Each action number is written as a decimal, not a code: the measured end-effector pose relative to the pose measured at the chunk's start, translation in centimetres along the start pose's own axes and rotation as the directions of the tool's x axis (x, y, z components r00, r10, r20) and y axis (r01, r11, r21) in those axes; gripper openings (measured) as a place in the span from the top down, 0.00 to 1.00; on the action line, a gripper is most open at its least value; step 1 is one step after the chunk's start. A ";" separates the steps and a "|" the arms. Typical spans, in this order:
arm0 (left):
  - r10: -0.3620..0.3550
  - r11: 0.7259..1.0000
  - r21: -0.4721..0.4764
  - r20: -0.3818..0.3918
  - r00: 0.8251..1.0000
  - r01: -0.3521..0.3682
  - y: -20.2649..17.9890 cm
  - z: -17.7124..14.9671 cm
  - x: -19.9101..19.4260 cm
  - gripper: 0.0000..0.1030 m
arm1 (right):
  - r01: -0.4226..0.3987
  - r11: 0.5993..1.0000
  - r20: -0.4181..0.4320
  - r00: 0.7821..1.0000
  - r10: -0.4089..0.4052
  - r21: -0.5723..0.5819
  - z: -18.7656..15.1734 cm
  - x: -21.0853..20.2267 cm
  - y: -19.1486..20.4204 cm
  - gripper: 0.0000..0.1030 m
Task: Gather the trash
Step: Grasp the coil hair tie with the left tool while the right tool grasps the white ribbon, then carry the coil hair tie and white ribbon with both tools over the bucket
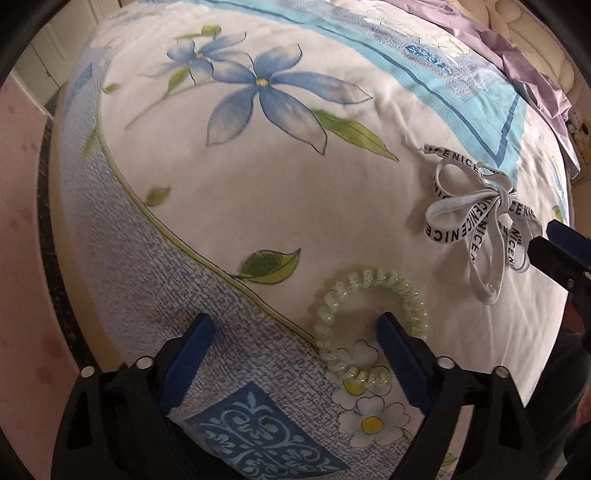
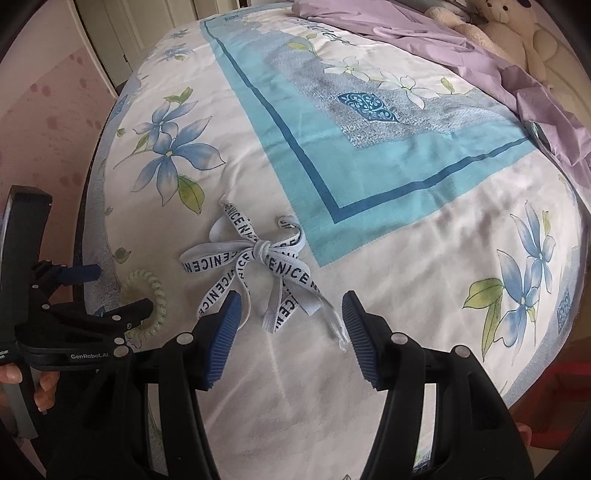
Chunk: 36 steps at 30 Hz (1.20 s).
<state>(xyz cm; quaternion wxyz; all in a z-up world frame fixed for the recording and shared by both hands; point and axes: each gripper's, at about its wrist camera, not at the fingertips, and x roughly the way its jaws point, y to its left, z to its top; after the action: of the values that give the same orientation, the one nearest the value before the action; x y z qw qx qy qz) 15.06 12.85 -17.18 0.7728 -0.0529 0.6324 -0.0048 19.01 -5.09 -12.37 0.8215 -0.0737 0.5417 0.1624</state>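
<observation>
You have a bed before you, spread with a white sheet printed in blue flowers and a turquoise border. A pale green spiral hair tie and a knotted white "NICE" ribbon lie near each other on it, apart. Farther back lie a rumpled lilac cover and a cream plush bear.

"NICE" on ribbon; "GenRobot.AI" on left gripper

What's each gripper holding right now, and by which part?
Nothing held. Left gripper stands open at the green coil hair tie; right gripper open over the ribbon bow.
</observation>
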 end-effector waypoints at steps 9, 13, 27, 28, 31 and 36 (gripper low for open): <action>-0.031 0.996 0.088 0.035 0.999 0.028 -2.7 0.3 -1.7 0.88 | -0.005 1.000 -0.014 1.000 0.005 0.005 0.5 1.7 -0.5 0.45; -0.038 0.995 0.095 0.039 0.999 0.034 -3.3 0.4 -2.3 0.89 | -0.016 1.000 -0.021 1.000 0.016 -0.003 1.0 2.6 -0.4 0.51; -0.023 0.989 0.150 0.094 0.995 0.008 -6.6 -0.4 -6.3 0.90 | -0.049 0.998 0.003 0.999 0.049 -0.025 -0.1 -1.0 -1.1 0.95; -0.024 0.988 0.155 0.099 0.995 0.008 -7.0 -0.5 -6.7 0.90 | -0.046 0.999 0.011 0.999 0.046 -0.025 -0.3 -1.7 -1.3 0.95; -0.022 0.985 0.171 0.111 0.994 0.003 -8.2 -1.0 -7.9 0.90 | -0.032 0.999 0.038 0.999 0.032 -0.019 -1.0 -3.8 -1.9 0.95; -0.030 0.974 0.226 0.131 0.991 -0.001 -10.8 -2.2 -9.8 0.90 | -0.005 1.000 0.078 0.997 0.004 0.011 -2.8 -7.3 -3.6 0.95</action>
<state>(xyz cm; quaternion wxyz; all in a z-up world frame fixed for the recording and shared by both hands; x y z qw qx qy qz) 11.55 2.71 -7.09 0.8144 0.0302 0.5741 -0.0787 15.18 -10.67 -7.03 0.8420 -0.0615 0.5102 0.1640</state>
